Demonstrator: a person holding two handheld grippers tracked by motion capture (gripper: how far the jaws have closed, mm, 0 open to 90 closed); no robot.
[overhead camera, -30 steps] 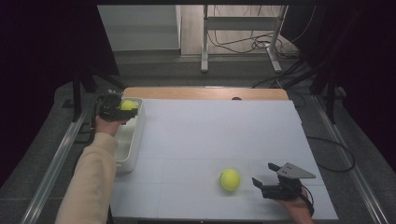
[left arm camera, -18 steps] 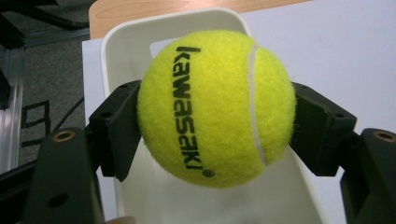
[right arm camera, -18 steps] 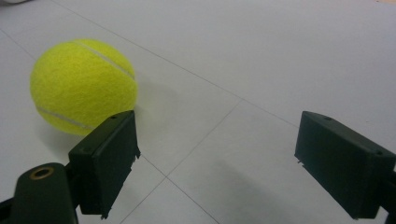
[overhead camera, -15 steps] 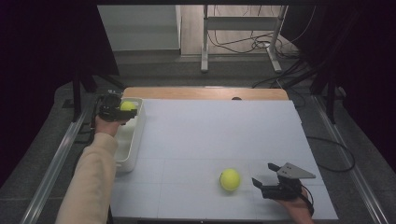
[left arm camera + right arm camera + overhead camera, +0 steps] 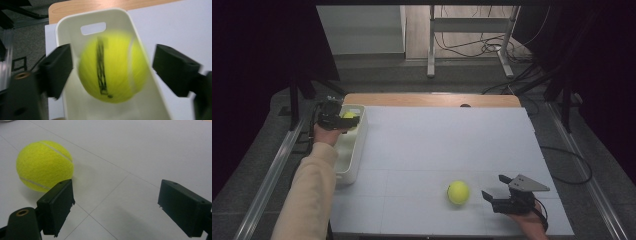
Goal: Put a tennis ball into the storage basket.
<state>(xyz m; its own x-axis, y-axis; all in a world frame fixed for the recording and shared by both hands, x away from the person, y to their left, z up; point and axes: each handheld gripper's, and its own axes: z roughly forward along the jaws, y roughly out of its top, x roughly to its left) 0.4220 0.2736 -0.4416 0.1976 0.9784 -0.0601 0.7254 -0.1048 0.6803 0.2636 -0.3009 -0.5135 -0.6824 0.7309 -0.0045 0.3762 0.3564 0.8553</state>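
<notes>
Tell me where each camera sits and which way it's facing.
High view: above the person's side, looking forward and down on the table; forearms, left tool and right tool show.
Left gripper view: on the left tool, looking down into the white bin; jaws just opened, blurred tennis ball between, untouched.
Right gripper view: on the right tool, looking low across the table; open jaws.
Shared: second tennis ball, high and right views.
</notes>
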